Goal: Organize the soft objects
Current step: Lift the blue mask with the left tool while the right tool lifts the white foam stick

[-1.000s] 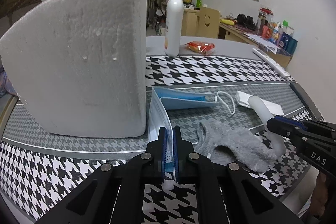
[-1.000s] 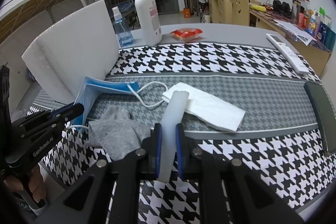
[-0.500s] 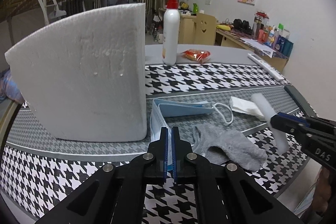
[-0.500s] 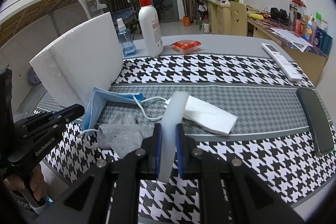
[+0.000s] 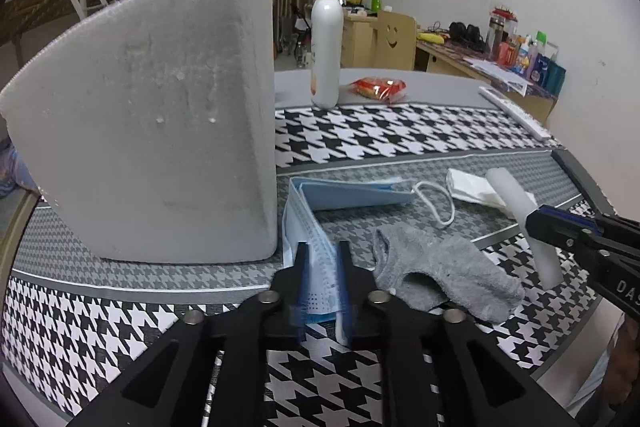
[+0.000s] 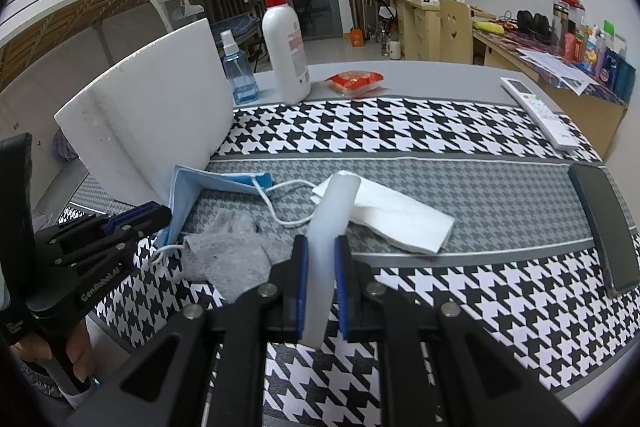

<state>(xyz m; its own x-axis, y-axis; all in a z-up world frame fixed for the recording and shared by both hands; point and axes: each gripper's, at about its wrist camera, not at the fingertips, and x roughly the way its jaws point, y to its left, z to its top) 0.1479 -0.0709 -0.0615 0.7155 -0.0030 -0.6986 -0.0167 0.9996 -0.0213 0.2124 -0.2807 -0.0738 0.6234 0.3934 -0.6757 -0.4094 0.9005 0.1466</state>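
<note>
Left fingers (image 5: pixel 303 279) opening around mask (image 5: pixel 320 279)

Both grippers angled downward
Left gripper (image 5: pixel 322 279) jaws opening; right gripper (image 6: pixel 321 279) jaws clamped, a hand (image 6: pixel 78 359) gripping the left's handle.

We saw a white pump bottle (image 6: pixel 287 61) with a red top standing at the far edge of the houndstooth-covered surface (image 6: pixel 420 131), a blue spray bottle (image 6: pixel 237 73) just to its left and a red snack packet (image 6: pixel 355 81) to its right. A white remote (image 6: pixel 538 111) lay along the right side, with a dark phone (image 6: pixel 606 227) nearer us. A wooden chair (image 6: pixel 456 31) with a smiley cut-out stood behind.
</note>
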